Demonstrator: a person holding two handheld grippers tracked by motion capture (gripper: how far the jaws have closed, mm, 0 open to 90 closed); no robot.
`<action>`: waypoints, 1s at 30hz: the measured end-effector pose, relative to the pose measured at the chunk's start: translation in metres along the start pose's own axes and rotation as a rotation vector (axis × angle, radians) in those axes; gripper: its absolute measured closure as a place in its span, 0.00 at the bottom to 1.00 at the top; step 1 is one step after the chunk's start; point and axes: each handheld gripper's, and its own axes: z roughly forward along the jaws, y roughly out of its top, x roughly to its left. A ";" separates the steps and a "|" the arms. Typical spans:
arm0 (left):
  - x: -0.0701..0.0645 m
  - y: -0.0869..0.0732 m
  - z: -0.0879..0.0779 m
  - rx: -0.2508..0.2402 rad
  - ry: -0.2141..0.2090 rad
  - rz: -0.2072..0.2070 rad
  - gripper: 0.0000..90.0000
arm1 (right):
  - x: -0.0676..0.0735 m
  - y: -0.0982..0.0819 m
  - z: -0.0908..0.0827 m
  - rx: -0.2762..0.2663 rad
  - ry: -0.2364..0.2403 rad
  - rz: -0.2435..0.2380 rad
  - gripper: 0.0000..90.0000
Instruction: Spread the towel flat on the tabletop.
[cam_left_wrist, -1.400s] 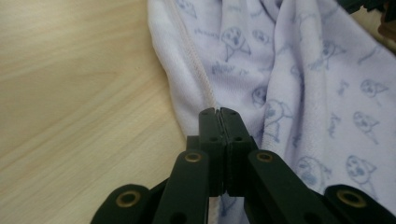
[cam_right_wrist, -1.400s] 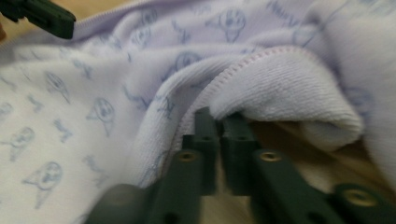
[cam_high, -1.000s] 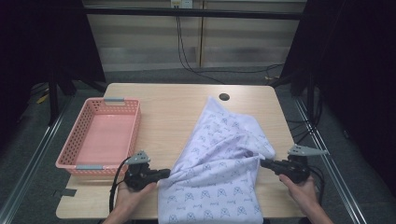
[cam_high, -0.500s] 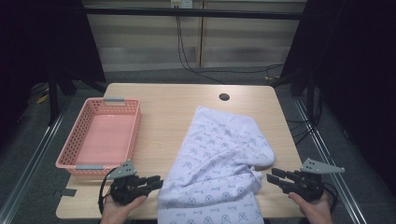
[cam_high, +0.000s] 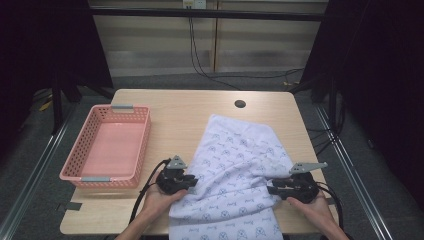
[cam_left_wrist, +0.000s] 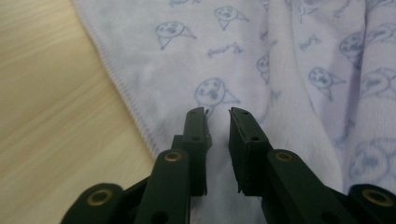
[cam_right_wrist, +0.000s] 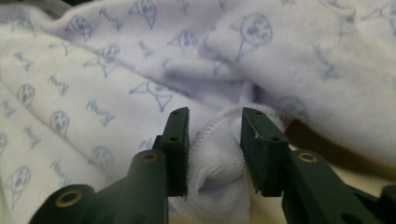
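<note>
I see the tabletop (cam_high: 185, 107) with bare wood across its far strip and down the middle, between the basket and the cloth. The white printed cloth (cam_high: 237, 165) spreads from the centre right toward the near edge and hangs over it; its far corner lies short of the small hole (cam_high: 240, 104) near the far edge. Its left hem runs straight over bare wood. The pink basket (cam_high: 107, 175) sits along the left edge, well apart from the cloth. My left gripper (cam_left_wrist: 217, 116) rests over the cloth just inside that hem, jaws narrow after closing a little, nothing pinched. My right gripper (cam_right_wrist: 215, 116) is at the cloth's right edge, jaws likewise closing in, a rolled hem bunched between them and touching the left pad.
</note>
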 end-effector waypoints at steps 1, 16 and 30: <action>-0.001 -0.005 -0.005 0.001 0.008 0.002 0.89 | 0.000 -0.002 -0.001 0.005 0.002 -0.002 0.78; -0.028 -0.049 -0.061 0.006 -0.127 -0.069 0.81 | 0.023 -0.028 -0.045 -0.011 0.016 0.017 0.79; 0.013 0.002 0.000 -0.018 -0.019 -0.076 0.75 | -0.064 0.047 0.006 -0.137 -0.104 0.084 0.52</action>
